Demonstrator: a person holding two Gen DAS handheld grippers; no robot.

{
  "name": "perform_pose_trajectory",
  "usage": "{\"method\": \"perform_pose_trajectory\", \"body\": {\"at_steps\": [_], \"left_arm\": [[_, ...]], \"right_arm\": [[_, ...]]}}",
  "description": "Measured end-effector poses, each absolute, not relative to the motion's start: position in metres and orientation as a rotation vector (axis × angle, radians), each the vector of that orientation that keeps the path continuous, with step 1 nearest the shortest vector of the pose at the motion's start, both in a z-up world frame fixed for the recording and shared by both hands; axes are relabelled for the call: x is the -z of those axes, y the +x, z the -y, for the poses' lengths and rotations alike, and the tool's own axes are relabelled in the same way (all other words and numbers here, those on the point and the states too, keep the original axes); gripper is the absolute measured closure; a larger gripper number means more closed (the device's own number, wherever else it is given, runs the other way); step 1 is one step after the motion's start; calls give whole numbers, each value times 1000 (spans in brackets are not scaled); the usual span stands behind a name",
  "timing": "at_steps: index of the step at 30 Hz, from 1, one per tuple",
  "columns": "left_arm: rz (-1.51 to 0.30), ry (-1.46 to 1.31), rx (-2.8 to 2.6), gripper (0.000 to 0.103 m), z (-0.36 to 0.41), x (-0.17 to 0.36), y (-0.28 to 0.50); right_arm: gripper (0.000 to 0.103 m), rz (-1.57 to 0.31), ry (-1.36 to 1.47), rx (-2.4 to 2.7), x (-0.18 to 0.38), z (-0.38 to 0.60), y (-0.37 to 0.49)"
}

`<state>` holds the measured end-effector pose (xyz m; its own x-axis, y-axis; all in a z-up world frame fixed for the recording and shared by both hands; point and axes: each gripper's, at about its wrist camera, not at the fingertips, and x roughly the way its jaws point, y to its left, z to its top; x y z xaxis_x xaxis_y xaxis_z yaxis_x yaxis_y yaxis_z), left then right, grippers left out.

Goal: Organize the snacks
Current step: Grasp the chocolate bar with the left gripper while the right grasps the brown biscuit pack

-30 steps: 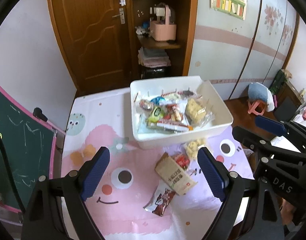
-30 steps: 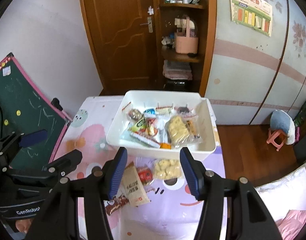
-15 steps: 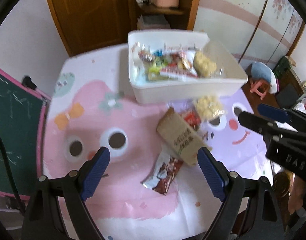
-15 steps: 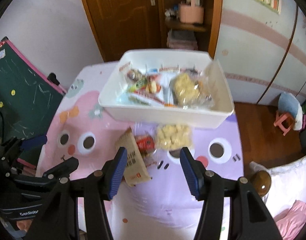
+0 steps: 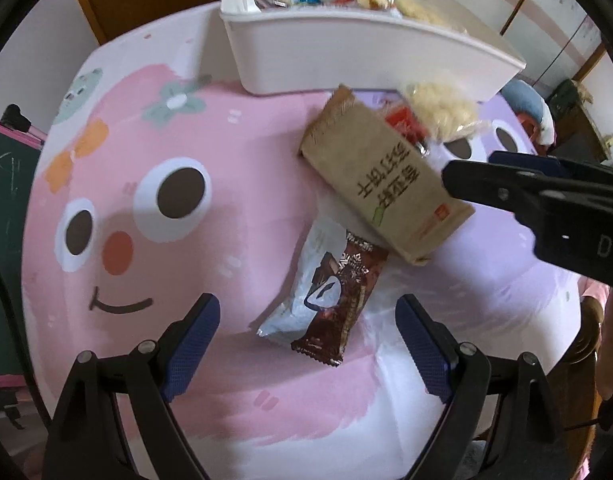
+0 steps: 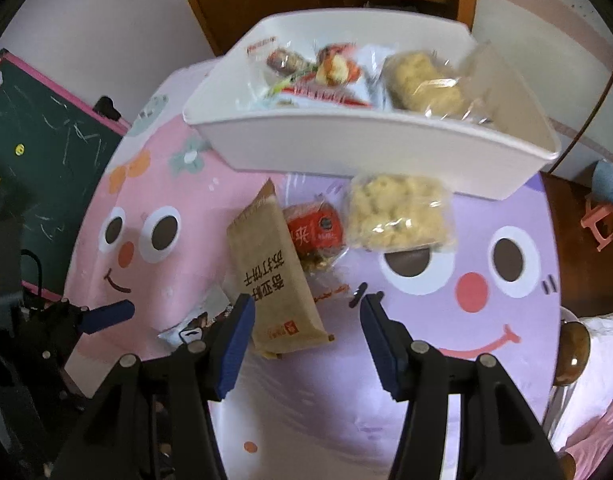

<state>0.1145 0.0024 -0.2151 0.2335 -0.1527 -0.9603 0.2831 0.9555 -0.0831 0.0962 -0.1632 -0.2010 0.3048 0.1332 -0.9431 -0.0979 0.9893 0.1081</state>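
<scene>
While your left gripper [image 5: 308, 344] hangs wide apart and empty, the brown-and-silver foil chocolate bar wrapper [image 5: 330, 300] lies between its fingers, long axis toward one o'clock, untouched.

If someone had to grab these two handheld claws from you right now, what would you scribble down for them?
Left gripper: open, empty, over the chocolate bar.
Right gripper: open, empty, its left finger beside the brown cracker pack.
On the mat, in front of the bin: chocolate bar, cracker pack lying partly over it, red packet, clear bag of puffs.
Done: several snacks already lie in the bin.
Left: those four loose snacks probably go in the bin too. Nothing is gripped yet.
</scene>
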Motion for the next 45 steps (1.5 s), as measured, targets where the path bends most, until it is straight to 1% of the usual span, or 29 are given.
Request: {"method": "perform_pose_trajectory", "body": {"at_steps": [6,12,13,14,15,16,17,18,19,20,21,24,29,30,31,32,33,34,35,38,45], "left_arm": [[-1331,112,303,14,-1,234,122],[-1330,115,313,16,1,242,127],[-1330,115,312,16,2,243,127],[-1328,114,310,19,1,243,127],[-1322,118,305,26,1,241,127],[-1317,128,298,29,2,242,127],[-1310,144,290,39,2,241,126],[-1298,156,290,53,1,239,125],[-1291,157,292,59,0,237,124],[-1295,150,295,62,-2,237,125],[-1297,134,296,70,-5,236,125],[-1305,84,283,74,-13,235,125],[-1295,47,250,77,-27,231,121],[-1294,35,245,77,-32,230,120],[-1295,29,240,77,-36,230,119],[-1295,21,231,77,-39,229,118],[-1293,18,225,77,-41,229,117],[-1291,13,217,77,-44,228,117],[-1290,9,212,77,-49,227,115],[-1283,-9,190,77,-64,223,111],[-1279,-48,134,77,-82,225,105]], "right_arm": [[48,-1307,48,-166,227,157,108],[49,-1343,61,-206,241,151,111],[53,-1346,63,-213,243,150,111],[63,-1350,65,-223,245,148,112],[65,-1356,71,-238,246,146,112],[74,-1357,83,-254,246,146,111],[80,-1355,83,-260,247,144,110],[86,-1349,78,-262,246,143,108],[99,-1343,73,-265,244,142,107],[103,-1342,67,-267,243,141,107],[103,-1343,59,-264,241,141,105],[103,-1338,47,-263,239,141,101],[102,-1329,53,-266,234,136,102],[101,-1341,68,-274,234,134,104],[94,-1352,75,-277,235,132,106],[74,-1358,69,-271,235,130,109],[62,-1357,59,-263,236,127,110],[42,-1353,52,-256,236,124,112],[34,-1347,53,-250,237,121,114],[32,-1352,61,-243,242,112,119],[31,-1372,-54,-185,259,84,127]]}}
